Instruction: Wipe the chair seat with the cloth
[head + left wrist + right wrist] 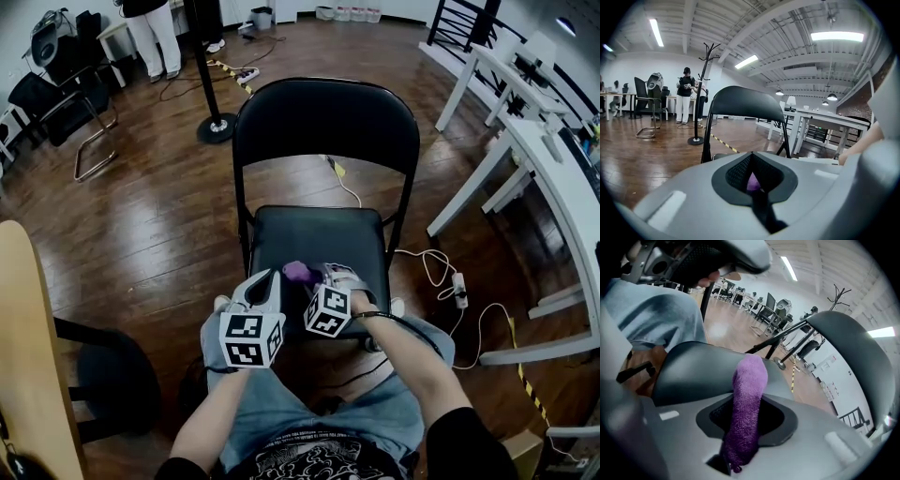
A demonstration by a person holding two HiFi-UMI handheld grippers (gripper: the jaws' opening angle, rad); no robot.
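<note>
My forearms reach forward, both tongs low over the seat's (319, 234) front edge. My right gripper (317, 277) pinches the cloth (747, 413), which lies lengthwise along the jaws with its tip sticking out past them. My left gripper (267, 279) is closed on nothing.

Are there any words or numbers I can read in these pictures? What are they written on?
Nothing here can be read as text.
White print on the black shirt: blurred and cut off, unreadable.
Small wall signs: too small to read.
Marker cubes on the left gripper and right gripper: only black-and-white square patterns, no letters or numbers.
</note>
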